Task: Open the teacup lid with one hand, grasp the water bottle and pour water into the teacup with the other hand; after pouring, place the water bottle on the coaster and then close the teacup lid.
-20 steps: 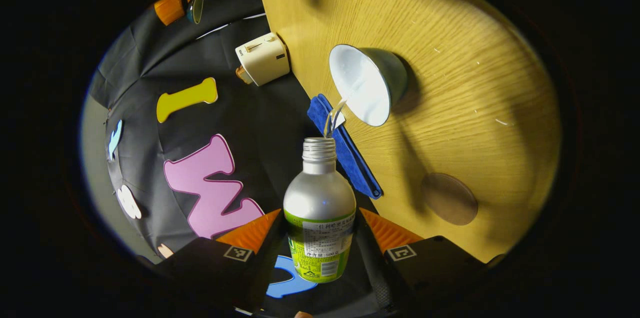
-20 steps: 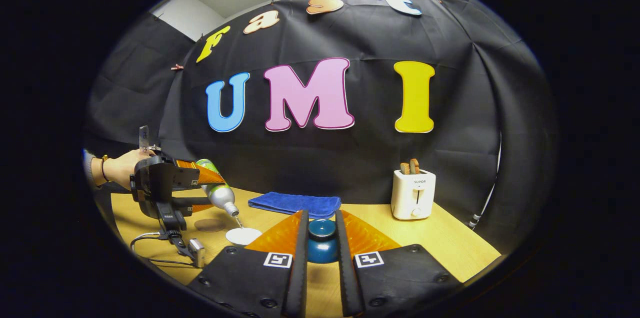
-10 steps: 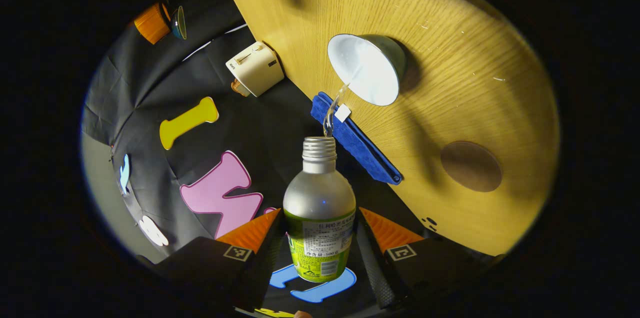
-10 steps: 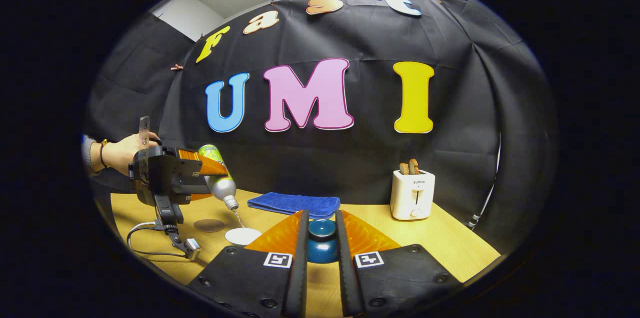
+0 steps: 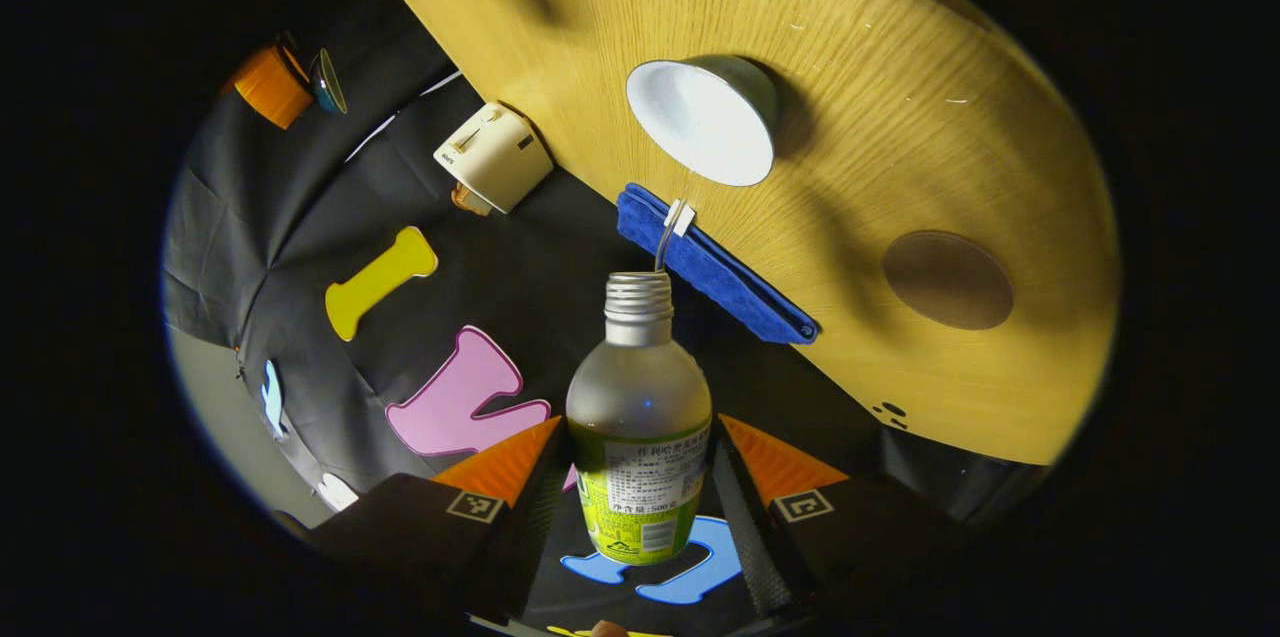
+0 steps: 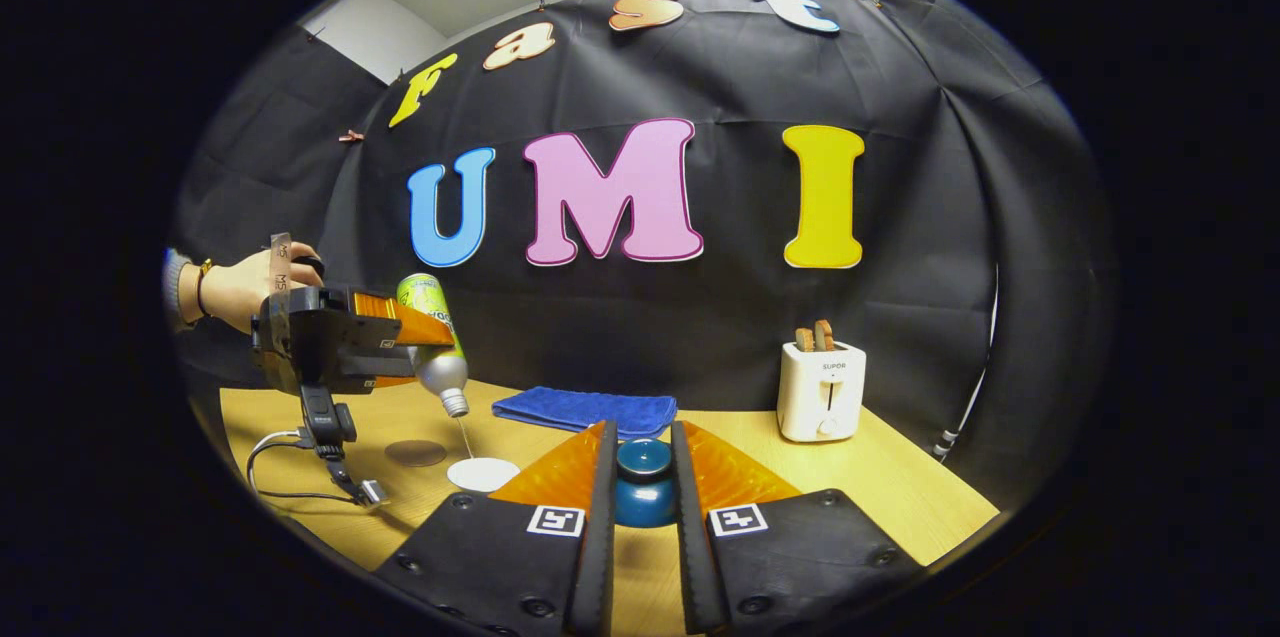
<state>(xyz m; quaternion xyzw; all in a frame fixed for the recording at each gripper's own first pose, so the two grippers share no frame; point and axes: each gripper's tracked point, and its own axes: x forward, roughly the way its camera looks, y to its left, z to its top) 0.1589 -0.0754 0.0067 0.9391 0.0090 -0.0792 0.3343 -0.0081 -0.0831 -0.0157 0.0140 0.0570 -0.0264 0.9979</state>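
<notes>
Pour step in hand. Left gripper (image 5: 640, 507) clamped on the water bottle (image 5: 638, 417), both fingers pressing the labelled body; bottle tipped neck-down, mouth held above and apart from the teacup (image 5: 702, 107), which stands open on the table (image 5: 930, 117). A thin stream runs from the bottle mouth toward the cup; in the right gripper view it lands in the teacup (image 6: 483, 473) near its left rim. Right gripper (image 6: 642, 492) closed on the teacup lid (image 6: 643, 482), held off to the right of the cup and near the camera, clear of the pour. Coaster (image 5: 948, 279) lies bare on the table beside the cup; blue cloth (image 5: 715, 262) at the far edge, toaster (image 6: 821, 389) far right. Judgement: stream is thin and arrives off-centre, so the mouth should be centred over the cup rather than tilted further. Fill level in the cup cannot be read. To end the pour, rotate the bottle upright over the cup so the last drip falls inside, then carry it left to the coaster and set it flat. Keep the lid level and unmoving until then. Risk: spill on the table left of the cup.
</notes>
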